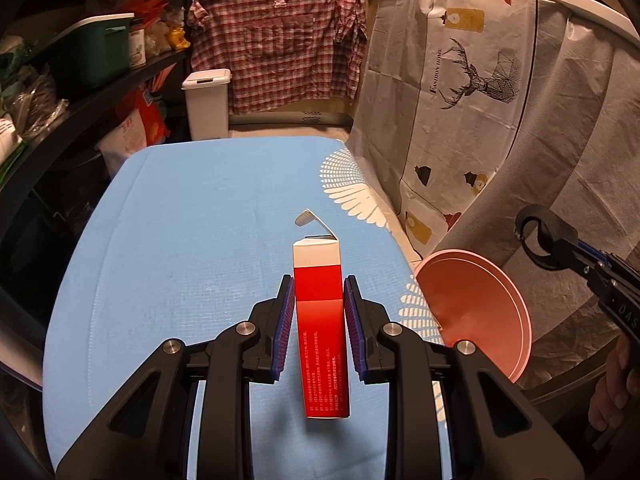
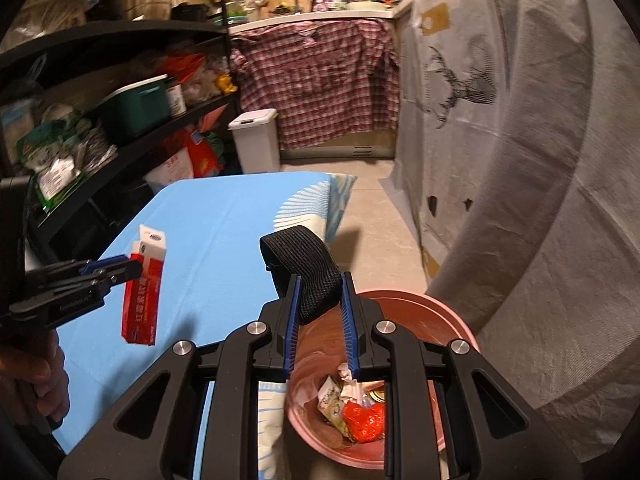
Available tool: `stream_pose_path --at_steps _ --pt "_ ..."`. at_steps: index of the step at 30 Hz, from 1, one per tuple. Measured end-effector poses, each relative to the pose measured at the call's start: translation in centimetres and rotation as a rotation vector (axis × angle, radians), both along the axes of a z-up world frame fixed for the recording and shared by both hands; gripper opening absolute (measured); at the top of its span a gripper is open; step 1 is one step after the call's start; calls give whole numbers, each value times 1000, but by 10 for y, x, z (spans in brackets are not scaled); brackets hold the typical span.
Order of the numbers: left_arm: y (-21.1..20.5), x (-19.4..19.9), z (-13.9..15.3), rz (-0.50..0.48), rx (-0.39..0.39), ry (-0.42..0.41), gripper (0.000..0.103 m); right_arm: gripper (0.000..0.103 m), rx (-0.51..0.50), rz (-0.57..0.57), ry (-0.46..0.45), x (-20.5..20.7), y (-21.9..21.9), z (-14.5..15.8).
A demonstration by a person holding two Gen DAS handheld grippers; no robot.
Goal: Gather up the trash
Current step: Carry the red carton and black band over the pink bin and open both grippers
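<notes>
Now | left gripper (image 1: 319, 292) jaws clamp red carton (image 1: 322, 332) | right gripper (image 2: 320, 292) jaws pinch black strap (image 2: 304, 268), end hidden

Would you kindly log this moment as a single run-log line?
left gripper: shut on red carton above blue table | right gripper: shut on black strap | pink bin: holds trash

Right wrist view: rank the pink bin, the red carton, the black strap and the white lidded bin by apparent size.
1. pink bin
2. red carton
3. black strap and white lidded bin look alike; the strap is near the lens and the bin far off, so unranked.
</notes>
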State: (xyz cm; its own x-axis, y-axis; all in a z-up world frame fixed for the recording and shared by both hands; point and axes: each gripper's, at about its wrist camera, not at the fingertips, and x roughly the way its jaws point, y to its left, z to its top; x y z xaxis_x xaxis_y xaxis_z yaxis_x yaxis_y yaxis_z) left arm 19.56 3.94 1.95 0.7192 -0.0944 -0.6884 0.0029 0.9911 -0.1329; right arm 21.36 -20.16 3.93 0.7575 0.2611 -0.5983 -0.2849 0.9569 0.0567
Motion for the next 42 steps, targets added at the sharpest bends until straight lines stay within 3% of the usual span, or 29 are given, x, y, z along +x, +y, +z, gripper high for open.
stream_pose_path --at_steps 21,33,42 --pt "-65 30 -4 -100 -29 -6 25 20 -1 -137 48 12 -58 -5" --pt "-108 48 -9 -222 -107 -3 25 20 -2 -195 114 24 -76 -18" --pt "-129 57 -17 -249 -84 3 25 21 -24 -200 157 34 -76 -29"
